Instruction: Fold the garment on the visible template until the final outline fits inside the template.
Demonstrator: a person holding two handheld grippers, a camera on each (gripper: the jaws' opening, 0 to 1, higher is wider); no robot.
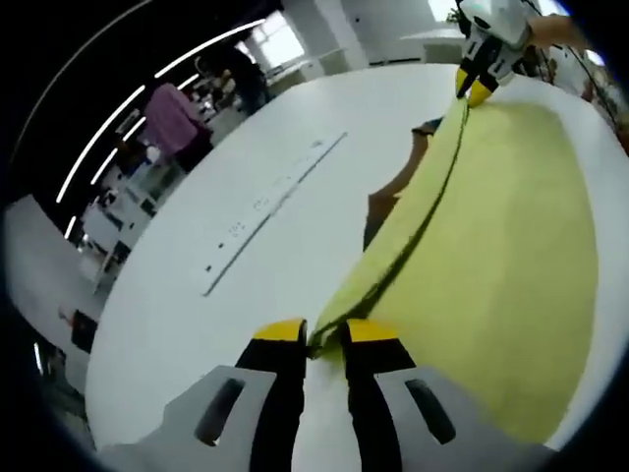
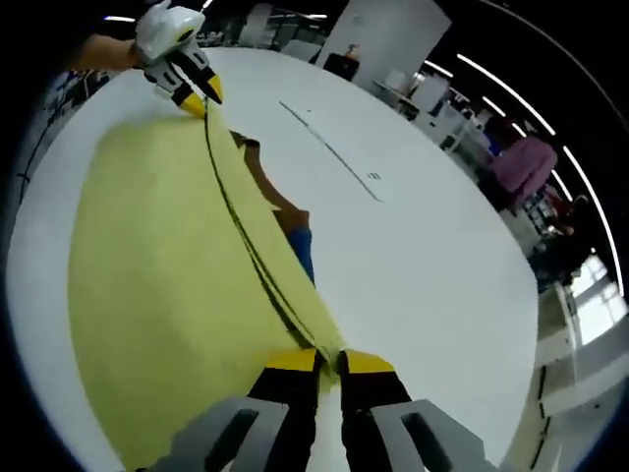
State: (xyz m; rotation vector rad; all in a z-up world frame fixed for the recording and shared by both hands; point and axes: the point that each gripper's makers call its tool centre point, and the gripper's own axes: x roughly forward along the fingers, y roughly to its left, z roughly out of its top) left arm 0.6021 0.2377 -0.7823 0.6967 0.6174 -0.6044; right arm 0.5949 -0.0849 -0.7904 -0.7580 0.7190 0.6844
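- Two tools pinch opposite ends of one yellow garment (image 1: 501, 256), stretched between them over a white table (image 1: 246, 295)
- Left gripper view: the left tool (image 1: 324, 339) rises from the bottom centre, its yellow-tipped jaws pressed together on a corner of the cloth; the folded edge runs from there to the upper right, where the right tool (image 1: 476, 90) grips the far end
- The garment fills the right half of that frame; a brown shape (image 1: 393, 192) lies on the table just left of the edge
- Right gripper view: the right tool (image 2: 329, 362) at the bottom centre is clamped on the cloth edge; the left tool (image 2: 197, 96) holds the other end at the upper left
- The garment (image 2: 167, 275) covers the left half; brown (image 2: 270, 192) and blue (image 2: 303, 251) patches show beside its edge
- A thin marked line (image 1: 270, 211) crosses the table, and a person in pink (image 1: 177, 118) stands at the upper left
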